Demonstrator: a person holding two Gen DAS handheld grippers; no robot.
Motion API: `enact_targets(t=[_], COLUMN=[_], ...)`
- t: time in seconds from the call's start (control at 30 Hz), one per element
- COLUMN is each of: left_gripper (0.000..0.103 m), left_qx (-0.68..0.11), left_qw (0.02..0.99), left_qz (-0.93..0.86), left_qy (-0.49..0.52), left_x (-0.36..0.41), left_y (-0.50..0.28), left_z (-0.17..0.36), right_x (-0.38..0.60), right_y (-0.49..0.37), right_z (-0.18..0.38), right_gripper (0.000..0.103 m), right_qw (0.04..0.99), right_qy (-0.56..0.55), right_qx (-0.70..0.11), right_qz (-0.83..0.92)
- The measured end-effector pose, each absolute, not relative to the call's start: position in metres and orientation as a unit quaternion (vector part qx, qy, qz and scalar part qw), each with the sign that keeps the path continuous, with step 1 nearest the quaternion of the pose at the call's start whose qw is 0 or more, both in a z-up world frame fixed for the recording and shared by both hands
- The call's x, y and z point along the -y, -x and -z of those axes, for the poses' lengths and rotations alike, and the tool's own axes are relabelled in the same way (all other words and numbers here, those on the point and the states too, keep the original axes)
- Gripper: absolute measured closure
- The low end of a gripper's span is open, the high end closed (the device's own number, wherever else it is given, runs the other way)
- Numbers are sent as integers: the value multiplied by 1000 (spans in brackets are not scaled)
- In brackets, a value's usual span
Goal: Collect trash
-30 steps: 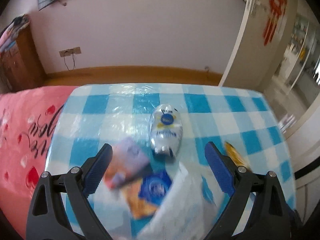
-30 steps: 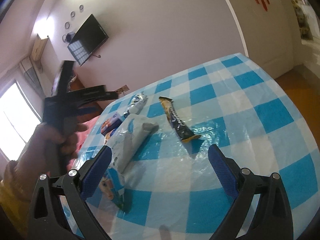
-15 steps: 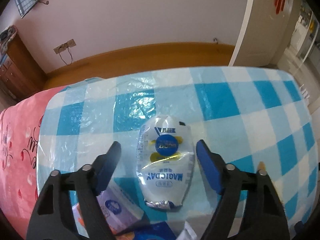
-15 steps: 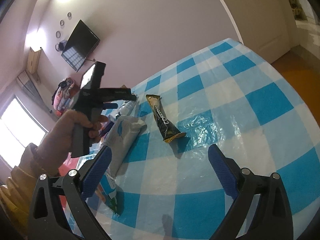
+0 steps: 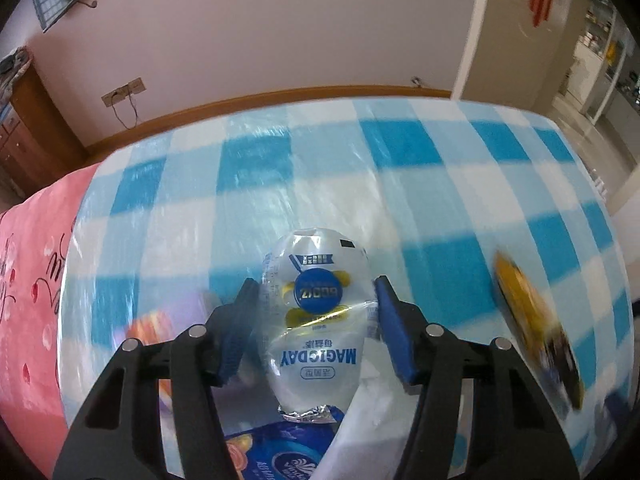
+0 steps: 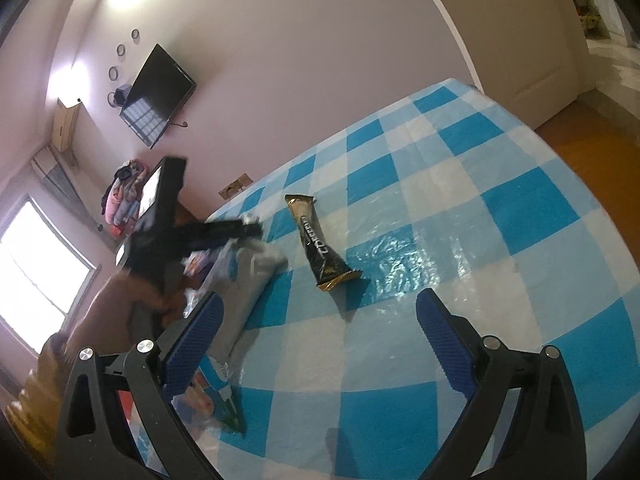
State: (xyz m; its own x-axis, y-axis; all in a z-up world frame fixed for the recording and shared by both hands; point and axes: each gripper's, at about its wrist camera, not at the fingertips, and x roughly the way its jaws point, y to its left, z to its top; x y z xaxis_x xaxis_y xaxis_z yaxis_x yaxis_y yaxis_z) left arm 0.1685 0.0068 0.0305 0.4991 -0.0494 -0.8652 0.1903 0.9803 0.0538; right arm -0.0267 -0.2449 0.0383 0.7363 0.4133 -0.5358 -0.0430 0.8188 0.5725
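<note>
Since the earlier frames the left gripper (image 5: 316,312) has dropped onto the clear pouch (image 5: 316,332) and its jaws have just been closing, so the pouch now sits between the 2 blue pads, which meet its sides near the waist; whether they squeeze it firmly is hard to tell. From this tool the pouch lies dead ahead on the checked tablecloth (image 5: 420,184), its long axis running along the fingers, crimped end toward the camera and rounded end away. A blue packet (image 5: 280,452) lies just under the near end, and a yellow-black wrapper (image 5: 536,332) sits well off to the right, blurred. Seen from the right wrist, the right gripper (image 6: 318,344) hangs wide apart and empty over the cloth, with a dark snack bar wrapper (image 6: 320,244) ahead of it, long axis pointing away. To its left the person's hand (image 6: 132,296) drives the other tool into the pile. My judgement: the left hand is nearer the pouch, and lifting comes next.
</note>
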Motion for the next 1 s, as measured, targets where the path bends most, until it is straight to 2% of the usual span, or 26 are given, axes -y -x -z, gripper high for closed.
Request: enact_targets(t=[0.43, 0.57, 0.63, 0.77, 0.87, 1.0], left_gripper=[43, 41, 32, 30, 25, 24], left_qx=[-482, -459, -443, -438, -432, -448], left_qw=[866, 880, 889, 893, 896, 888], left_qz=[128, 122, 113, 102, 98, 86], left_qy=[-44, -14, -15, 3, -2, -59], left_x=[-2, -31, -49, -81, -94, -101], left_y=[-54, -56, -59, -72, -85, -114], left_z=[-37, -61, -75, -86, -84, -66], right_x=[241, 238, 239, 237, 235, 233], right_y=[25, 26, 25, 24, 22, 23], right_z=[-38, -38, -38, -38, -38, -38], right_gripper=[7, 7, 7, 7, 7, 7], right_qw=[895, 896, 895, 895, 896, 896], right_qy=[-247, -241, -243, -241, -236, -233], right_qx=[-350, -351, -351, -354, -355, -357], right_qz=[-127, -127, -127, -125, -125, -124])
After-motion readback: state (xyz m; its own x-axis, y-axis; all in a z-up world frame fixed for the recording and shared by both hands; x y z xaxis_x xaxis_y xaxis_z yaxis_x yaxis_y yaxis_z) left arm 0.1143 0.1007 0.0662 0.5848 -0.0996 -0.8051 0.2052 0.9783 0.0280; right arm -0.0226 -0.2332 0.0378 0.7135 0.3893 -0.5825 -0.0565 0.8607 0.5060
